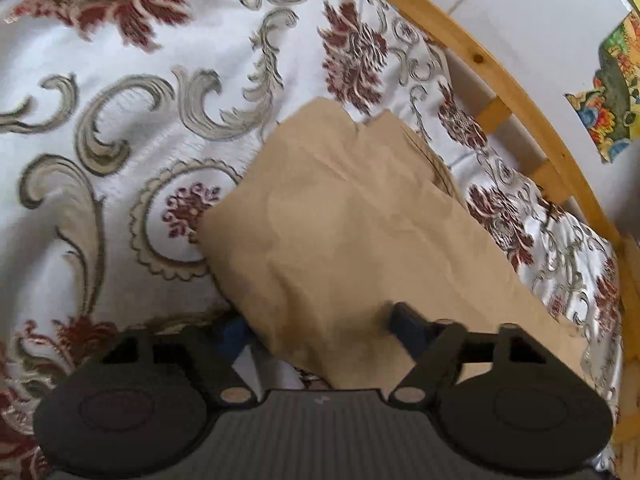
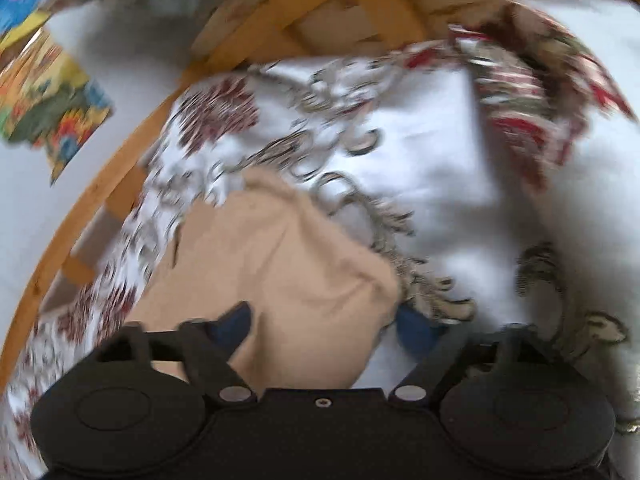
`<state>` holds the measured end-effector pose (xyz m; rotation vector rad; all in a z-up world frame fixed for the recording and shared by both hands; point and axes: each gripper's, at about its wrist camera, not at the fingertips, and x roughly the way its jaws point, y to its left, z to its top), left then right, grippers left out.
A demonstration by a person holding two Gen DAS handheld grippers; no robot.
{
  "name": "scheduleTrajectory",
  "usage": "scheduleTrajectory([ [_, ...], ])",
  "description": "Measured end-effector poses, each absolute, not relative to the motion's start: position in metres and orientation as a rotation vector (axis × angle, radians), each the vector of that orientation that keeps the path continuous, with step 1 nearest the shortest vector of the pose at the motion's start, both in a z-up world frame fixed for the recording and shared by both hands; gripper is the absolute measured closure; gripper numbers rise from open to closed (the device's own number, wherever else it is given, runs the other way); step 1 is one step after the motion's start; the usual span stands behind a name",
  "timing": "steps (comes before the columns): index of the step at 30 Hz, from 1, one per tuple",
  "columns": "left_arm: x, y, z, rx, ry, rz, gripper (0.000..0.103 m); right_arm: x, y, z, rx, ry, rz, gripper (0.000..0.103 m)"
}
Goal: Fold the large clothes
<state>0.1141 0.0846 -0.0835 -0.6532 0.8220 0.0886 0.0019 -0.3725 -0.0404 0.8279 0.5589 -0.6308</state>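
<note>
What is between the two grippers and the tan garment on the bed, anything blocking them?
Nothing visible. The tan garment lies on the floral bedspread, and its near edge runs between the open fingers of the left gripper and the right gripper.

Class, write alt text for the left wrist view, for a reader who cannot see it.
A folded tan garment lies on a white bedspread patterned with red flowers and grey scrolls. The left gripper is at the garment's near edge, jaws open on either side of it. A wooden bed rail curves along the right.
</note>
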Motion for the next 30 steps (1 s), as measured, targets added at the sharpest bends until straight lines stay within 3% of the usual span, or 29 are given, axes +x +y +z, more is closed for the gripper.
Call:
scheduleTrajectory([
  [3,0.112,0.087,-0.081,-0.629,0.825,0.175,0.088,-0.007,-0.379,-0.039,0.861,0.553,-0.662,0.078],
  [4,0.112,0.090,-0.082,-0.646,0.822,0.159,0.096,-0.011,-0.380,-0.037,0.876,0.544,-0.660,0.081],
  [6,0.107,0.093,-0.077,-0.651,0.799,0.141,0.101,-0.014,-0.379,-0.029,0.853,0.533,-0.645,0.092],
  [10,0.084,0.101,-0.060,-0.674,0.749,0.123,0.102,-0.027,-0.373,0.002,0.770,0.525,-0.596,0.097],
  [17,0.045,0.109,-0.060,-0.580,0.778,0.090,0.101,-0.059,-0.368,0.016,0.718,0.615,-0.629,0.094],
  [20,0.044,0.109,-0.063,-0.560,0.770,0.087,0.091,-0.055,-0.366,0.016,0.661,0.608,-0.689,0.077],
  [23,0.047,0.103,-0.062,-0.550,0.765,0.086,0.072,-0.045,-0.353,0.020,0.549,0.591,-0.658,0.048],
  [25,0.050,0.099,-0.062,-0.534,0.766,0.084,0.055,-0.035,-0.338,0.022,0.444,0.583,-0.613,0.043],
  [29,0.057,0.097,-0.067,-0.509,0.796,0.088,0.046,-0.001,-0.301,0.023,0.228,0.539,-0.432,0.026],
  [30,0.060,0.097,-0.069,-0.504,0.804,0.095,0.039,0.009,-0.291,0.021,0.166,0.539,-0.369,0.022],
])
